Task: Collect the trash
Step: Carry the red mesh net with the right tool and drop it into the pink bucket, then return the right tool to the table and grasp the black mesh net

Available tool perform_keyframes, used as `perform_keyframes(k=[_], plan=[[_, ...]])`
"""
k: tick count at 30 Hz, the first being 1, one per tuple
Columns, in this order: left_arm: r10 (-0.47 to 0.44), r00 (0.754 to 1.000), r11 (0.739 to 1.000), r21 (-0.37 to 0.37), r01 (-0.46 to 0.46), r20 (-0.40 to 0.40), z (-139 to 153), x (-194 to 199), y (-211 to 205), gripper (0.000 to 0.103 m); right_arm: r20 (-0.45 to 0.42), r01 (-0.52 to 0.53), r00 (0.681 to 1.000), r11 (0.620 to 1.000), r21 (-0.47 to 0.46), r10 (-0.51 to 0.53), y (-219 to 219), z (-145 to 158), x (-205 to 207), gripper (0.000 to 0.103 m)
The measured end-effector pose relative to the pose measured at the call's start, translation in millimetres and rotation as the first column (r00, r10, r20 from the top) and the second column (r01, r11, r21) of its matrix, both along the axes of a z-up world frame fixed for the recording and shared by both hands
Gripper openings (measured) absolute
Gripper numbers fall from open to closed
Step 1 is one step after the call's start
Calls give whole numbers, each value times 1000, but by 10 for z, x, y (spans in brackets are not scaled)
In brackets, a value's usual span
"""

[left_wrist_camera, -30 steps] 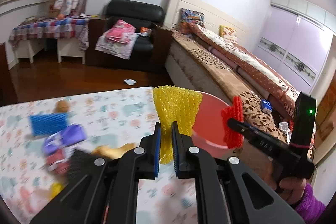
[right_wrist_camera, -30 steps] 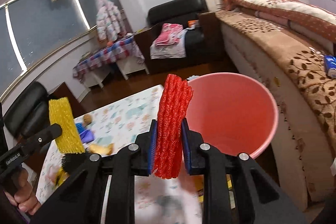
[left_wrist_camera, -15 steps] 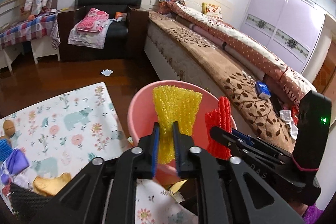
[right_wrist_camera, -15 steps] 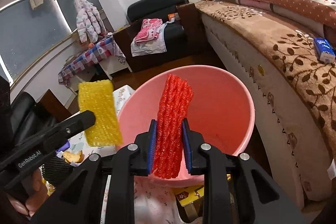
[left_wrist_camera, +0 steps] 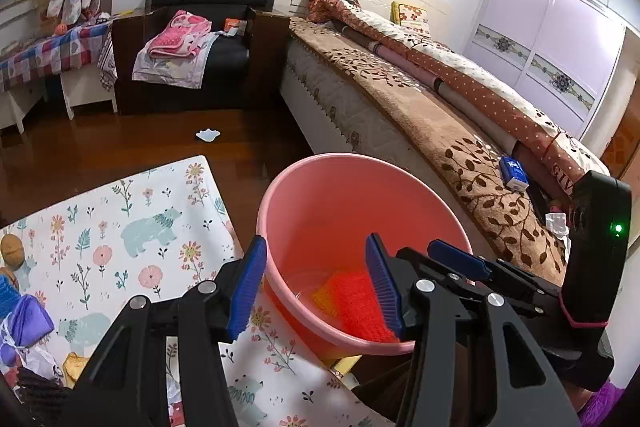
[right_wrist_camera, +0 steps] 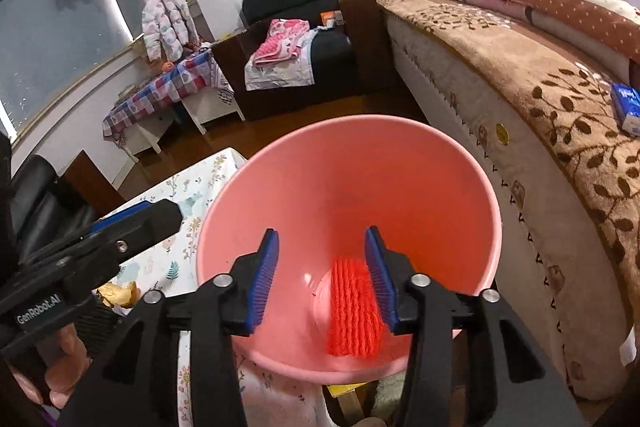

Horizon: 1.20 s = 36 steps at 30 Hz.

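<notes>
Over at nine o'clock the floral, bear-printed table cover [left_wrist_camera: 132, 227] carries the leftovers: a purple wrapper [left_wrist_camera: 28, 319] and a brown nut-like lump [left_wrist_camera: 12, 247], still waiting to be collected. Moving right, the left gripper [left_wrist_camera: 316, 287] hangs over the near rim of the round pink plastic bucket [left_wrist_camera: 360, 171], its jaws having just sprung apart, nothing between the blue pads, because the drop is done. Dead centre, at six o'clock in the bucket's floor, lie the red foam net sleeve [left_wrist_camera: 356, 303] and a sliver of the yellow foam net sleeve [left_wrist_camera: 320, 297]. The right gripper [right_wrist_camera: 322, 277] is released too, jaws just opened, with the red sleeve [right_wrist_camera: 354, 311] down in the bucket [right_wrist_camera: 400, 131] close by its right pad. The yellow piece shows only in the left view; the right view alone reveals the fingers [right_wrist_camera: 60, 375] around the left tool's handle.
</notes>
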<state>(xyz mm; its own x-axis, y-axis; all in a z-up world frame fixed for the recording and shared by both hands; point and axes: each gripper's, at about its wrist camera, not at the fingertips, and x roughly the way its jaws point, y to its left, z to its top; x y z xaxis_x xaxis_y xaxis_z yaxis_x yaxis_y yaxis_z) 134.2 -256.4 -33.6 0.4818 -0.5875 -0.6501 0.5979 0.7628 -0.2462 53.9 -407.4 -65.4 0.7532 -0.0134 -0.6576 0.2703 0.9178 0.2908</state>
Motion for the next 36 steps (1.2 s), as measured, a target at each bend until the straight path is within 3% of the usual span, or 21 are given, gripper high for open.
perform_keyframes(k=[5, 8, 15, 27, 35, 36], plan=[[24, 999, 1000, 6, -24, 21, 66, -73, 89, 52, 35, 2, 999, 1000, 28, -3, 11, 89, -85, 48], [59, 997, 998, 10, -59, 54, 165, -177, 200, 63, 66, -47, 997, 998, 41, 44, 116, 189, -148, 48], [125, 989, 992, -4, -125, 78, 325, -394, 611, 66, 128, -156, 982, 981, 120, 140, 428, 259, -281, 48], [291, 950, 954, 34, -296, 116, 387, -808, 1637, 66, 118, -285, 950, 957, -61, 291, 1355, 360, -415, 48], [395, 918, 916, 52, -397, 48, 222, -977, 2402, 66, 87, -348, 930, 931, -113, 358, 1648, 297, -413, 48], [425, 905, 903, 48, -426, 37, 192, -999, 2534, 66, 78, -365, 924, 924, -117, 375, 1701, 284, -409, 48]])
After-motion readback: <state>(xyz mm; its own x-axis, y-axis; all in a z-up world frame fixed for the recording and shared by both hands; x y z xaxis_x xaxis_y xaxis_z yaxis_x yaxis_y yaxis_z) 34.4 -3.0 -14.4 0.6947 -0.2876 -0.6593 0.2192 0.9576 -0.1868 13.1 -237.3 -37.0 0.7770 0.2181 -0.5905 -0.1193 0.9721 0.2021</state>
